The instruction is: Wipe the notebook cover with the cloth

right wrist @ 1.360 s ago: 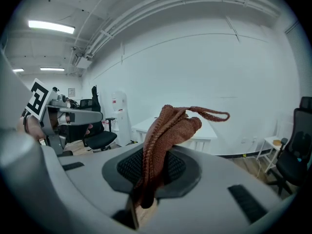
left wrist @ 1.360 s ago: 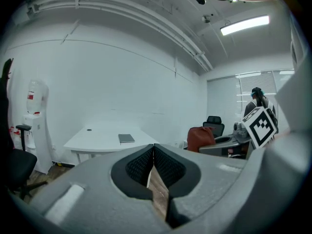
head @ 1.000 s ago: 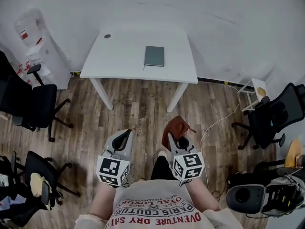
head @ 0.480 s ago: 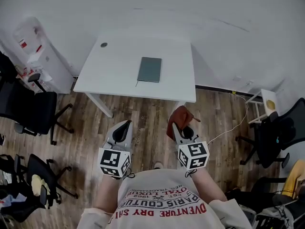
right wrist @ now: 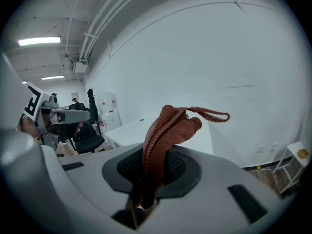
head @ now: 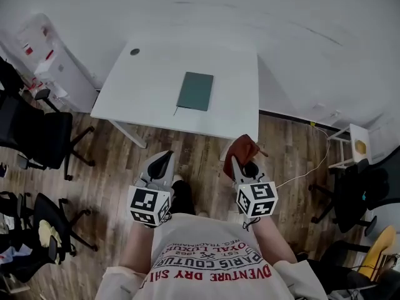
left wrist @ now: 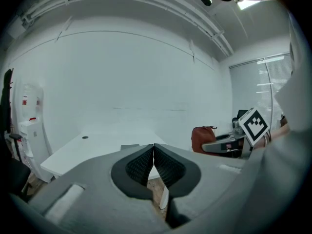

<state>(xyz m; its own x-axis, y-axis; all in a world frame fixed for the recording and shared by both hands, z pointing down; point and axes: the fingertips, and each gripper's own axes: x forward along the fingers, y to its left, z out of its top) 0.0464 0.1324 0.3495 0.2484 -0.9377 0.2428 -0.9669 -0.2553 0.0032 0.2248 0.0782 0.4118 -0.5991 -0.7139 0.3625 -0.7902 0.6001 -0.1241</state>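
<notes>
The notebook (head: 195, 91) lies flat and closed on the white table (head: 144, 86), about mid-surface and somewhat nearer the right edge than the left, its dark green cover facing up and nothing resting on it. A small dark round item (head: 135, 52) sits near the far left corner, well apart from it. The cloth (head: 240, 149), rust-brown and bunched, is clamped between the jaws of the right gripper (head: 242, 165), its loose end standing up past the tips. The left gripper (head: 164, 161) has its jaws pressed together on nothing. Both grippers are over the wood floor (head: 194, 155), short of the near edge and apart from the notebook. Assessment: cloth secured; no contact with the cover, so the approach and all wiping remain outstanding.
</notes>
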